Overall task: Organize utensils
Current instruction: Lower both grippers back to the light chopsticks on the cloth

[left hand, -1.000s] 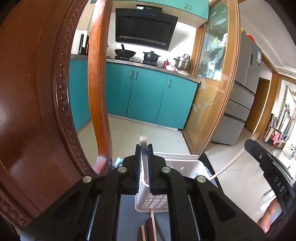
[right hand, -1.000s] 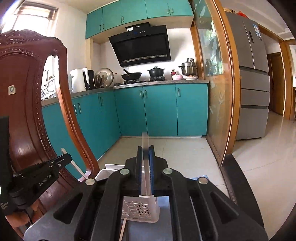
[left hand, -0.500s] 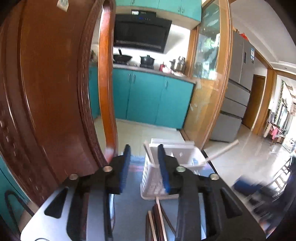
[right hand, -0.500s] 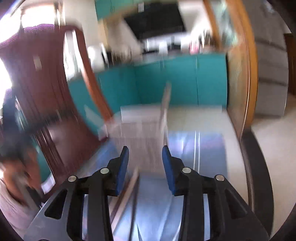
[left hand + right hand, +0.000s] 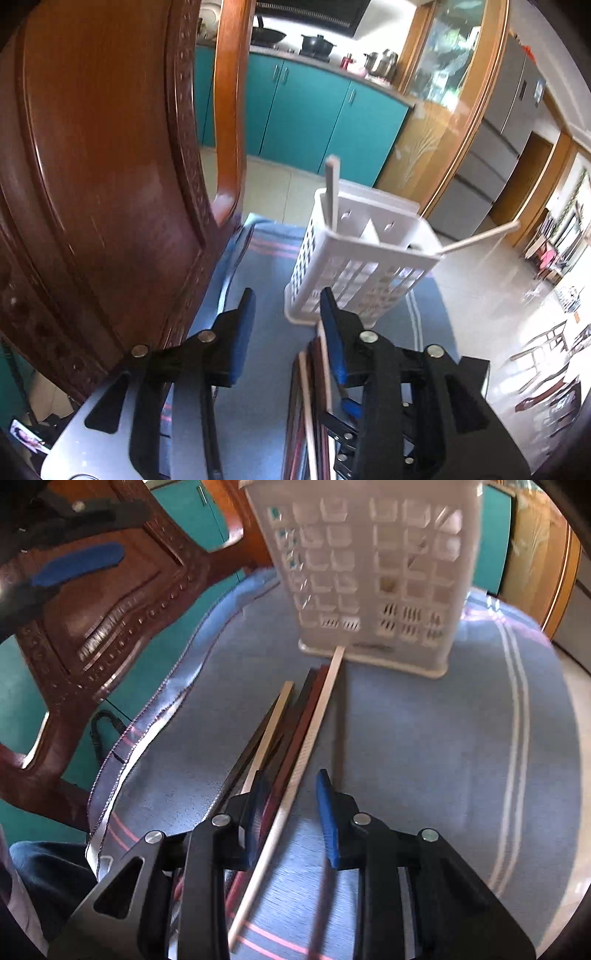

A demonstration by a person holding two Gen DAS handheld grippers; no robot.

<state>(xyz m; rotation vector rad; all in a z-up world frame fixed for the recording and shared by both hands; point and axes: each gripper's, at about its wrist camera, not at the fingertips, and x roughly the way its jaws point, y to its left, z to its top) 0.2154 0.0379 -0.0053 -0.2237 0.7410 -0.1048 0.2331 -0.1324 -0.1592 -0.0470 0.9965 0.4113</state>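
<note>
A white slotted basket [image 5: 354, 266] [image 5: 369, 572] stands on the blue striped cloth [image 5: 424, 738]. It holds two pale chopsticks: one upright [image 5: 332, 192] at its left corner, one leaning out to the right [image 5: 480, 236]. Several loose chopsticks [image 5: 295, 731] [image 5: 310, 387], pale and dark, lie in a bundle in front of the basket. My left gripper [image 5: 287, 321] hovers short of the basket, jaws opening, nothing between them. My right gripper [image 5: 291, 808] is low over the bundle, jaws closing; a pale chopstick [image 5: 306, 746] runs between the pads, which do not press on it.
A carved wooden chair back [image 5: 110, 166] [image 5: 110, 602] rises close on the left. The cloth's edge [image 5: 122, 738] drops off at the left. A person's jeans-clad leg [image 5: 40, 871] is at the lower left. Teal kitchen cabinets [image 5: 314, 110] stand beyond.
Each gripper was shut on a chopstick above the basket, then let go; both chopsticks now stand in it. Both grippers came down, the right one tilting steeply onto the loose chopsticks.
</note>
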